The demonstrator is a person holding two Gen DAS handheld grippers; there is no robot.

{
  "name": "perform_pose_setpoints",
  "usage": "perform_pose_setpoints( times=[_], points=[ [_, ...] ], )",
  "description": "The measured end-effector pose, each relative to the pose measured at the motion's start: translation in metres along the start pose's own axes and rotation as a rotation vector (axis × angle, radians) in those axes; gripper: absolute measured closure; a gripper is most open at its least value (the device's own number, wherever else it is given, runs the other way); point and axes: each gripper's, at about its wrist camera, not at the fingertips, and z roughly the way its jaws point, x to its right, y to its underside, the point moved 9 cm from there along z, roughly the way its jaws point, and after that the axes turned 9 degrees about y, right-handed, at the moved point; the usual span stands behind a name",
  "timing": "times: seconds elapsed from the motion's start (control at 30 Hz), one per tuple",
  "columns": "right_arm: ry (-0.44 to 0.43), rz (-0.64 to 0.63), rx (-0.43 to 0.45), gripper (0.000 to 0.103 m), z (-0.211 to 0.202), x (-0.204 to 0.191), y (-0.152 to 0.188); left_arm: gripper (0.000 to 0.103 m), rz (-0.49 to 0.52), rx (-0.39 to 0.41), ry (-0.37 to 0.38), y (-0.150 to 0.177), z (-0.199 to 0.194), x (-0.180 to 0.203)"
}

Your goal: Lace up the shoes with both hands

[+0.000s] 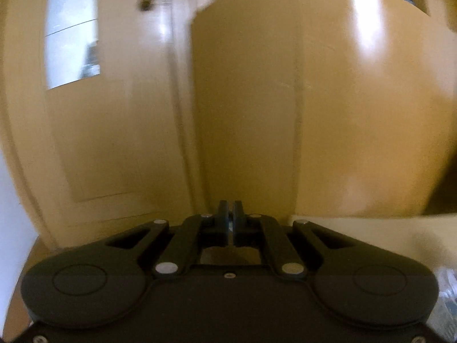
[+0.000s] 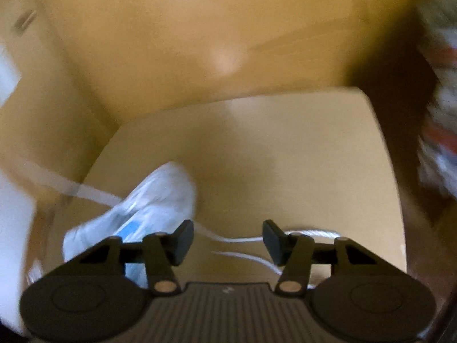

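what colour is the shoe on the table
White with a light blue patch on its side; the shoe shows best in the right wrist view, though blurred.

Glossy wood cabinet (image 1: 328,100), matt plastic right gripper (image 2: 228,241)

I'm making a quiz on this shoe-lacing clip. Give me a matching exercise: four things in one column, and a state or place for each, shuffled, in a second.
Things:
1. left gripper
2. right gripper
3. white shoe
4. white lace

States or places:
A. jaws wide apart, nothing between them
B. lies on the tan tabletop, running between the right gripper's fingers
C. jaws almost together, aimed at a wooden door
D. on the tabletop, beside the right gripper's left finger

Pairs: 1-C, 2-A, 3-D, 4-B
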Motion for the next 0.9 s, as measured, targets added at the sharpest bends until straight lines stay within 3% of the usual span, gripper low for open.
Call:
perform_pose_setpoints(
  times=[0.03, 0.2, 0.33, 0.47, 0.67, 0.9],
  points=[
    [0.02, 0.01, -0.006, 0.061, 0.004, 0.008, 0.0, 0.103, 0.019, -0.009, 0.031, 0.002, 0.004, 0.015],
    [0.122, 0.063, -0.038, 0.062, 0.024, 0.047, 0.001, 0.103, 0.108, -0.058, 0.177, 0.015, 0.025, 0.089],
    [0.061, -0.195, -0.082, 0.064, 0.034, 0.006, 0.015, 0.103, 0.146, -0.085, 0.239, 0.022, 0.033, 0.12],
    [-0.04, -0.314, -0.102, 0.078, 0.034, -0.026, 0.033, 0.103, 0.172, -0.115, 0.272, 0.034, 0.039, 0.136],
    [-0.092, -0.465, -0.085, 0.079, 0.037, -0.063, 0.049, 0.103, 0.159, -0.136, 0.302, 0.037, 0.045, 0.148],
    [-0.078, -0.513, -0.075, 0.079, 0.041, -0.083, 0.048, 0.103, 0.16, -0.144, 0.321, 0.035, 0.045, 0.146]
  ],
)
